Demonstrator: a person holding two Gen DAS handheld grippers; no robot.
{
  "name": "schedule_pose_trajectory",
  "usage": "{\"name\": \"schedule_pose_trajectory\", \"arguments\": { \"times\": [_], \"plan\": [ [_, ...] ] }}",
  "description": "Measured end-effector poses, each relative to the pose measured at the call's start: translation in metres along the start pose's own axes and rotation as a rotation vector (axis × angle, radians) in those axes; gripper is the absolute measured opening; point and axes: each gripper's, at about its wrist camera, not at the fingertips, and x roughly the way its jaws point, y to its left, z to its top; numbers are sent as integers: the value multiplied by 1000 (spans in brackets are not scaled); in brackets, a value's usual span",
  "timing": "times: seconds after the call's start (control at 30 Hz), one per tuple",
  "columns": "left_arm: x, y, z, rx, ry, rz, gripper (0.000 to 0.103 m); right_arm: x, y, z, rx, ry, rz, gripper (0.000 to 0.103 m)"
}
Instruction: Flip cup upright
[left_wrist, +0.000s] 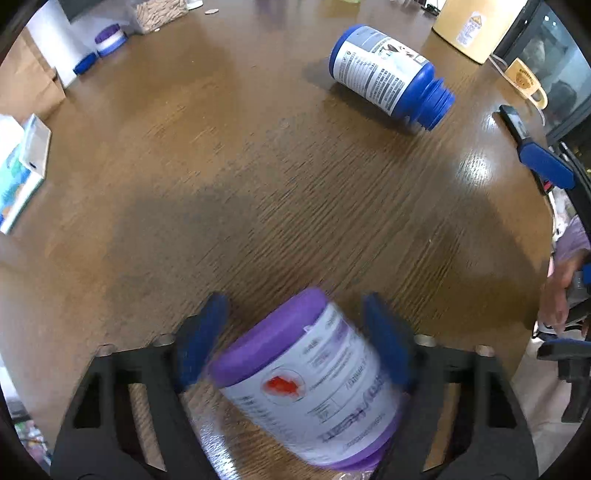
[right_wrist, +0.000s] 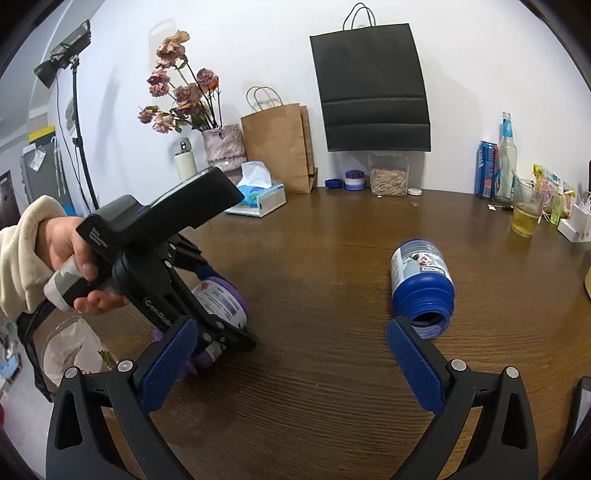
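A purple-and-white jar (left_wrist: 306, 373) lies tilted between the blue pads of my left gripper (left_wrist: 295, 301), which is shut on its sides; its flat purple end points away from the camera. In the right wrist view the same jar (right_wrist: 225, 299) rests low on the brown table (right_wrist: 314, 369) under the left gripper, which a hand (right_wrist: 70, 251) holds. A blue jar (right_wrist: 423, 284) without a lid lies on its side, mouth towards my right gripper (right_wrist: 291, 328). That gripper is open and empty, just short of the blue jar (left_wrist: 384, 74).
Along the wall stand a tissue box (right_wrist: 262, 197), brown paper bags (right_wrist: 280, 147), a vase of dried flowers (right_wrist: 221, 147), a clear snack tub (right_wrist: 389, 177) and loose jar lids (right_wrist: 354, 180). A glass of yellow drink (right_wrist: 524, 214), a can and a bottle are at the right.
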Motion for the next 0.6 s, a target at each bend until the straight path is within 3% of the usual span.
{"name": "schedule_pose_trajectory", "arguments": {
  "times": [0.1,0.17,0.27,0.37,0.43,0.5,0.53,0.57,0.6],
  "plan": [
    [-11,15,3,-52,-68,-27,52,7,5,1,-18,15,5,103],
    [-18,34,6,-136,-111,-19,5,17,11,3,-32,30,17,103],
    [-22,75,11,-285,-196,14,5,37,25,11,-67,52,59,103],
    [-24,109,7,-406,-238,-16,5,61,43,22,-92,91,112,103],
    [-32,110,-2,-415,-288,-21,8,75,58,28,-137,126,155,103],
    [-45,111,-11,-396,-329,-42,32,88,72,28,-225,142,111,103],
    [-49,111,-14,-383,-344,-56,58,93,75,26,-252,153,80,103],
    [-52,108,-16,-367,-360,-70,67,94,73,26,-243,137,84,103],
    [-56,105,-22,-354,-373,-79,67,96,69,27,-226,147,76,103]
  ]
}}
